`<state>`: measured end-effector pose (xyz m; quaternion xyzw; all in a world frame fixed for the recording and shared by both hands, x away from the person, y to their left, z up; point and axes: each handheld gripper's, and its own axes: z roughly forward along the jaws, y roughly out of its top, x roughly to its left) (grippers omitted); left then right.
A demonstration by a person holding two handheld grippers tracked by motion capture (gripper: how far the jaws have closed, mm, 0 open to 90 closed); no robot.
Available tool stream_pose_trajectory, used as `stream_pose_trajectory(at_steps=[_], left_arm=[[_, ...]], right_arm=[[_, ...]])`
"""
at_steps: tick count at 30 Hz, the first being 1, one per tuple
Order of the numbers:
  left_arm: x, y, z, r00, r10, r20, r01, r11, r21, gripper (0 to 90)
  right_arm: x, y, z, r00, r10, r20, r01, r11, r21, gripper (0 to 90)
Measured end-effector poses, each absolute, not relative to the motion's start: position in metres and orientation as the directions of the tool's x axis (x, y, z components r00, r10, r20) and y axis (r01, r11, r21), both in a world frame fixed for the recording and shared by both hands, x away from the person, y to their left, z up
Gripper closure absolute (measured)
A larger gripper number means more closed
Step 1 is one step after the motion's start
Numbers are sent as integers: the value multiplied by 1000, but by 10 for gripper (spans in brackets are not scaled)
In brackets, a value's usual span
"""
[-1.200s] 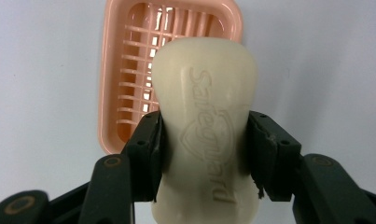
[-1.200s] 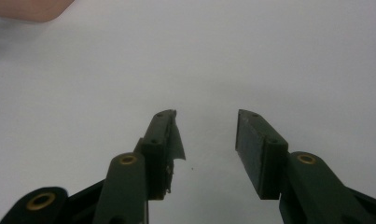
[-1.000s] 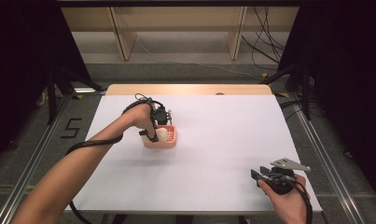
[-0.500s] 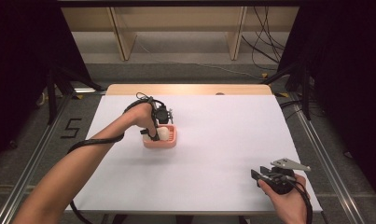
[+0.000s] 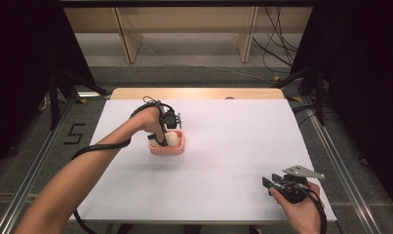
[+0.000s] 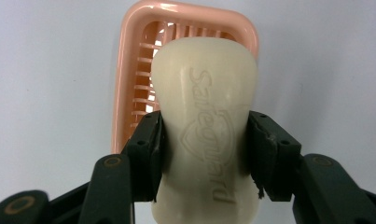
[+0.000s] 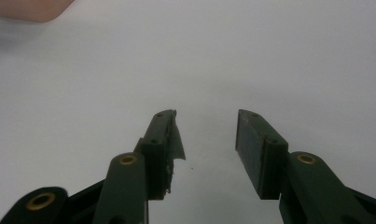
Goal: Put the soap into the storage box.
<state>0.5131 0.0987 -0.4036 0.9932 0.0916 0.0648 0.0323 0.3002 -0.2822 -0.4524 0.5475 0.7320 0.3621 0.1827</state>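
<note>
A cream bar of soap [image 6: 206, 121] with embossed lettering is clamped between the two black jaws of my left gripper [image 6: 205, 123], which is shut on it. Right under the soap lies a pink slatted soap dish [image 6: 139, 60]; I cannot tell whether the soap touches it. In the high view the left gripper [image 5: 164, 138] holds the soap [image 5: 171, 139] over the pink dish [image 5: 168, 148] at the table's left middle. My right gripper [image 7: 206, 123] stands open above bare white table, with nothing between its jaws; in the high view the right gripper [image 5: 268, 182] sits near the front right corner.
A white sheet [image 5: 233, 146] covers the table, with a wooden strip [image 5: 199, 93] along its far edge. A pink corner of the dish [image 7: 29, 9] shows far off in the right gripper view. Black cables trail from both grippers. Metal rails run down both sides of the table.
The left gripper with the soap has shifted slightly over the pink dish and dipped toward it. The right gripper has stayed in place.
</note>
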Motion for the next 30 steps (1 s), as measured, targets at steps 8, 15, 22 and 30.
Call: stream_pose_trajectory(at_steps=[8,15,22,30], left_arm=[[516,97,-406,975,184,127,175,-981,78,489],[519,95,-408,975,184,127,175,-982,75,489],[520,94,-411,973,190,131,181,-981,76,489],[523,93,-415,972,193,136,184,-980,75,488]], right_arm=[[299,-280,-452,-309,937,164,690,102,717,577],[299,-280,-452,-310,936,163,688,103,718,576],[299,-280,-452,-311,937,163,689,104,718,576],[299,-280,-453,-313,936,161,684,105,722,577]])
